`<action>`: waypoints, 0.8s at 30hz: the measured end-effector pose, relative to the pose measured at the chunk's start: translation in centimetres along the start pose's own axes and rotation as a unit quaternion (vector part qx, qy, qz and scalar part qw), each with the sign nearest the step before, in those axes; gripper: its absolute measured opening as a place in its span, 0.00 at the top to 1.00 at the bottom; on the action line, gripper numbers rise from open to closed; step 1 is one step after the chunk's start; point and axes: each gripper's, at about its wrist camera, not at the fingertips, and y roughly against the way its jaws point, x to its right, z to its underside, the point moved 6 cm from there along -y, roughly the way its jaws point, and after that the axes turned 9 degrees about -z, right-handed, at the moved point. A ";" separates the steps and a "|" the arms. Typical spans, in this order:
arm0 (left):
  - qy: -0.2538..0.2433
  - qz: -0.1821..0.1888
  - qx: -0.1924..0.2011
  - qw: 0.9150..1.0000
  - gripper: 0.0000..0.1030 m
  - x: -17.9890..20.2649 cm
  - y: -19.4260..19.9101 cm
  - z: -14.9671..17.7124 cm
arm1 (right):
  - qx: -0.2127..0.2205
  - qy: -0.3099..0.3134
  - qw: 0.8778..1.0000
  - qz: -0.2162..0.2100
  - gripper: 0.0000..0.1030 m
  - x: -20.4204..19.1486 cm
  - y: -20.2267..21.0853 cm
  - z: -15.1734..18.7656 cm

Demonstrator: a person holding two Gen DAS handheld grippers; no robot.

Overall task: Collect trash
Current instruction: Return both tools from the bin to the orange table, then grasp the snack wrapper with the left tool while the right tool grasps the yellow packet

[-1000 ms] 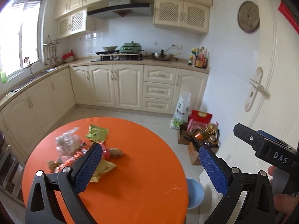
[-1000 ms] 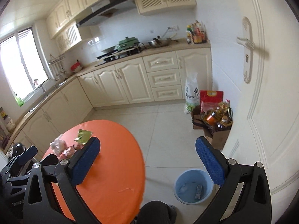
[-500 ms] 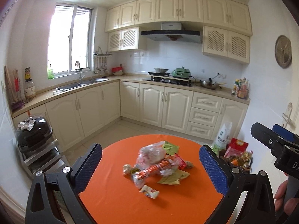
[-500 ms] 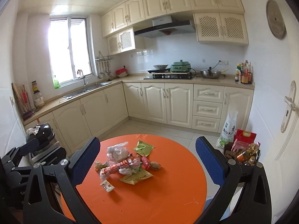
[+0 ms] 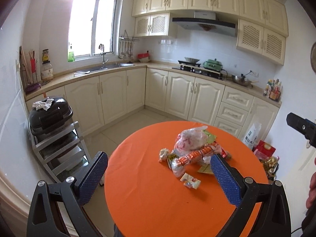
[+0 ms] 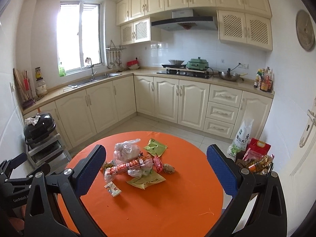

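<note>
A round orange table (image 6: 177, 207) fills the foreground, and the trash pile (image 6: 134, 164) sits near its middle: a clear plastic bag (image 6: 126, 150), a red-orange wrapped roll (image 6: 130, 165), green packets (image 6: 156, 146), and what may be a candy wrapper (image 6: 112, 189). The left gripper (image 5: 158, 179) and the right gripper (image 6: 156, 173) both hover above the table, jaws spread wide and holding nothing.

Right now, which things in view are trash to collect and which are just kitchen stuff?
Job:
clear plastic bag
red sausage wrapper
green packet
yellow packet
small candy wrapper

Lying about:
rice sack
oil bottle
green pot
</note>
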 end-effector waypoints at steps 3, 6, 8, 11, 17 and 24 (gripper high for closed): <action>-0.008 0.004 -0.022 1.000 0.01 1.8 -0.9 1.5 | -0.020 -0.003 1.000 0.005 0.00 0.9 -1.6 0.8; -0.015 0.004 -0.040 0.999 0.01 3.4 -2.3 2.1 | -0.044 -0.007 0.999 0.003 0.00 1.5 -3.6 2.0; -0.019 0.007 -0.056 0.998 0.01 4.7 -3.9 1.6 | -0.068 -0.008 0.998 0.000 0.00 1.7 -5.4 3.3; -0.031 0.010 -0.076 0.997 0.01 6.8 -6.2 0.8 | -0.105 -0.018 0.994 -0.012 0.00 1.8 -8.1 5.3; -0.057 0.023 -0.124 0.990 0.01 11.1 -12.2 -1.7 | -0.168 -0.042 0.985 -0.027 0.00 2.7 -13.1 9.1; -0.081 0.034 -0.173 0.981 0.01 13.9 -23.3 -5.6 | -0.205 -0.063 0.976 -0.030 0.00 4.2 -15.9 11.1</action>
